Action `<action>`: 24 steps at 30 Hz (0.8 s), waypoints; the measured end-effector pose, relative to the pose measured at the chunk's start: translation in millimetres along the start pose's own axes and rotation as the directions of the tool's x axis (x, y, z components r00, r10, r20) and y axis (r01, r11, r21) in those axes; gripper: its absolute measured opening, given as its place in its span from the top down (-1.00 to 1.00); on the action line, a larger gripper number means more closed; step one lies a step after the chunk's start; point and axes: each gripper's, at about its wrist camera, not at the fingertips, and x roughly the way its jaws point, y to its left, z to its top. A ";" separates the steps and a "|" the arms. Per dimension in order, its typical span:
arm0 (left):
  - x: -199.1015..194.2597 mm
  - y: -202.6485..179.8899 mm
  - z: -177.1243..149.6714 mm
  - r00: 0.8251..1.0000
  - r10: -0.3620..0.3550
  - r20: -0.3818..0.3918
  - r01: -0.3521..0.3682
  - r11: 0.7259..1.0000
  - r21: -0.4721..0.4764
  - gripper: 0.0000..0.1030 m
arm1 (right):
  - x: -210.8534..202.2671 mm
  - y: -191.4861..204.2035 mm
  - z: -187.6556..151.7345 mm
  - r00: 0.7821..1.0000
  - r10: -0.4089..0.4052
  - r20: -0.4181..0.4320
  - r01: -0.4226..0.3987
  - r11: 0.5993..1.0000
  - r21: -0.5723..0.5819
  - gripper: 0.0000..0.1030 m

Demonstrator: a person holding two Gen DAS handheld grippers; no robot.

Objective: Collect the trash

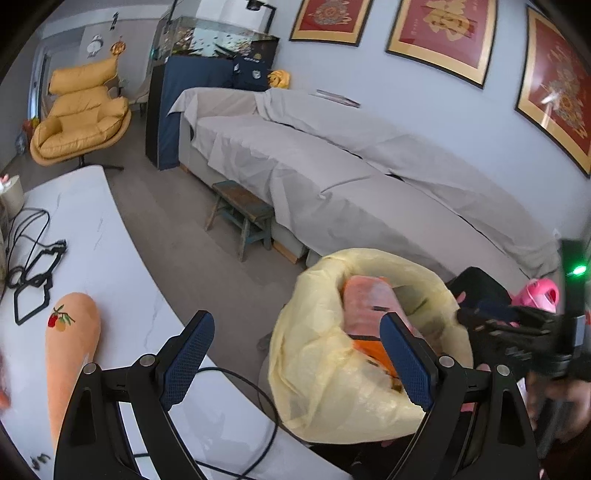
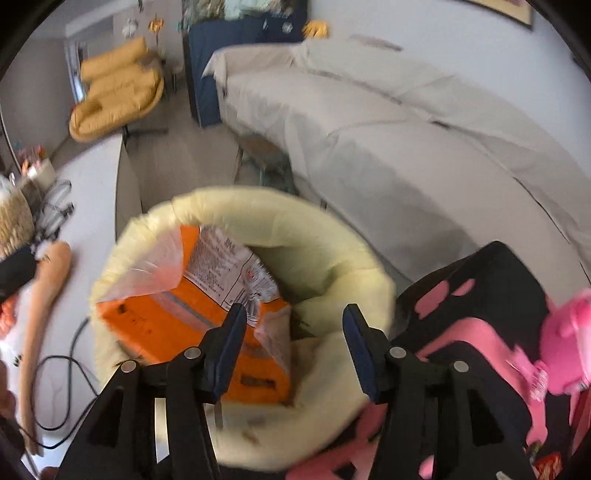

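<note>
Orange bag [image 2: 207,325], in the yellow-lined bin [image 2: 332,258]: white panel of dense black print with a small red mark, too blurred to read.

Middle framed picture [image 1: 443,33] on the wall: one large gold character on red, not legible.

Long peach cushion [image 1: 70,354] on the worktop [image 1: 122,258]: fruit emblem only, no lettering.

No readable text elsewhere.

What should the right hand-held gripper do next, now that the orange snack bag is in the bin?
Probably lift the right hand-held gripper clear of the yellow-lined trash bin. Its jaws stand apart with nothing between them, and the orange snack bag already lies inside the liner, so it seems free to fetch more trash.
</note>
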 end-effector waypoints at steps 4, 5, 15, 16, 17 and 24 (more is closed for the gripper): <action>-9.8 -28.3 -7.2 0.999 -0.038 -0.003 0.038 0.999 0.037 -0.76 | -56.4 -27.7 -18.4 0.994 -0.008 0.111 -0.001 0.997 0.077 -0.23; -11.7 -36.7 -8.6 0.999 -0.045 -0.002 0.045 0.998 0.046 -0.76 | -68.7 -33.9 -23.5 0.991 -0.019 0.135 0.006 0.996 0.092 -0.29; -30.1 -138.9 -45.8 0.981 -0.185 -0.057 0.192 0.967 0.169 -0.76 | -181.7 -112.8 -110.7 0.929 -0.267 0.257 0.209 0.950 0.232 -0.82; -29.9 -150.0 -50.3 0.978 -0.195 -0.073 0.205 0.960 0.188 -0.76 | -190.8 -120.9 -122.2 0.921 -0.299 0.251 0.239 0.940 0.243 -0.85; -28.6 -163.0 -55.7 0.972 -0.214 -0.095 0.230 0.951 0.208 -0.76 | -197.9 -128.6 -131.2 0.915 -0.322 0.245 0.260 0.932 0.254 -0.87; -16.3 -244.9 -97.6 0.902 -0.347 -0.255 0.419 0.847 0.328 -0.76 | -235.7 -177.8 -200.9 0.883 -0.432 0.182 0.353 0.869 0.347 -0.96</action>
